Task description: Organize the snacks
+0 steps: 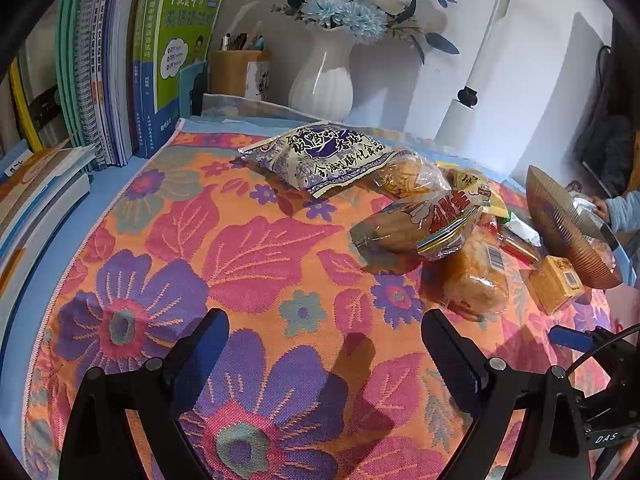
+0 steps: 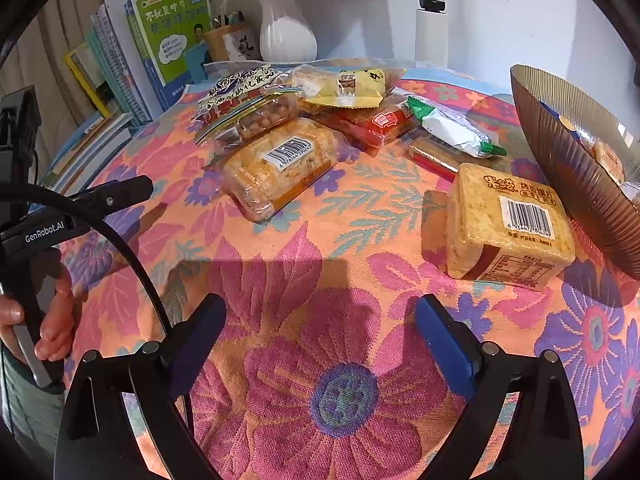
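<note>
A heap of snack packs lies on the flowered cloth (image 1: pixel 248 248). It holds a blue-and-white chip bag (image 1: pixel 316 156), a red-labelled bag (image 1: pixel 424 220) and a clear rice-cracker pack (image 2: pixel 280 164) with a barcode. A square yellow cracker pack (image 2: pixel 504 224) lies beside a ribbed brown bowl (image 2: pixel 572 152), which tilts and has some packets inside. My left gripper (image 1: pixel 324 336) hovers open over bare cloth, short of the heap. My right gripper (image 2: pixel 322 308) is also open with nothing between its fingers, and the square pack sits just ahead to its right.
Books (image 1: pixel 120 80) stand and lie along the left edge. A white vase (image 1: pixel 322 76) of blue flowers and a wooden pen holder (image 1: pixel 236 72) stand at the back. A white stand (image 2: pixel 431 32) rises behind the heap. A light-blue sleeve (image 1: pixel 624 212) reaches in behind the bowl.
</note>
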Tool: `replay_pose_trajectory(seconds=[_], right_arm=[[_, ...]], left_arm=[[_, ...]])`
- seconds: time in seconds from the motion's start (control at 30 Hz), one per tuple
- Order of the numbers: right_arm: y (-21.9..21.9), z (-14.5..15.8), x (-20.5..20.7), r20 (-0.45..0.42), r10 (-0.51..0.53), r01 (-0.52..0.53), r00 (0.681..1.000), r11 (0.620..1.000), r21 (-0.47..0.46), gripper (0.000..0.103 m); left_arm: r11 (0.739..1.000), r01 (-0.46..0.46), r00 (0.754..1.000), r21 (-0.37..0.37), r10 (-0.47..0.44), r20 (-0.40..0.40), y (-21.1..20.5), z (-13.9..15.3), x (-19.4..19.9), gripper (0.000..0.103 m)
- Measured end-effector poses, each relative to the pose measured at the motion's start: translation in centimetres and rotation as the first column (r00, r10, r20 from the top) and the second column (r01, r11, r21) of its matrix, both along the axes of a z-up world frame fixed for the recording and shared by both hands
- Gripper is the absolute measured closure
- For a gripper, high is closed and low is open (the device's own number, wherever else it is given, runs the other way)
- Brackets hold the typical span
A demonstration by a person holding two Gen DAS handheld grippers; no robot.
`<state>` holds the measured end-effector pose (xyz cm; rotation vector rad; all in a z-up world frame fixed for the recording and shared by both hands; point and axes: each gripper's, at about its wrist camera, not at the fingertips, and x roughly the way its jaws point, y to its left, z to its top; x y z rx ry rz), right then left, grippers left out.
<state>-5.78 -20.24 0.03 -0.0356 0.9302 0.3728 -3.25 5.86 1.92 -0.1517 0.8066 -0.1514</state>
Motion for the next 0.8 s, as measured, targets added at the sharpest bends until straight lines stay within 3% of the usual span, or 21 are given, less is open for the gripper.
replay_pose_trajectory(seconds=[0.67,0.8], right_arm=[[0.9,-0.37,0.06,0.006,0.003,-0.003,1.0,0.999,-0.05,0.005],[0.69,-0.33,0.02,0.006,0.006,-0.006,1.0,0.999,-0.037,0.005]], left_arm=[[1.0,0.005,1.0,0.023,-0.005,0.013,-0.19,-0.01,-0.17,0.007],[0.998,0.066,0.998,0.016,-0.066,-0.016,-0.1,0.62,0.01,0.007]])
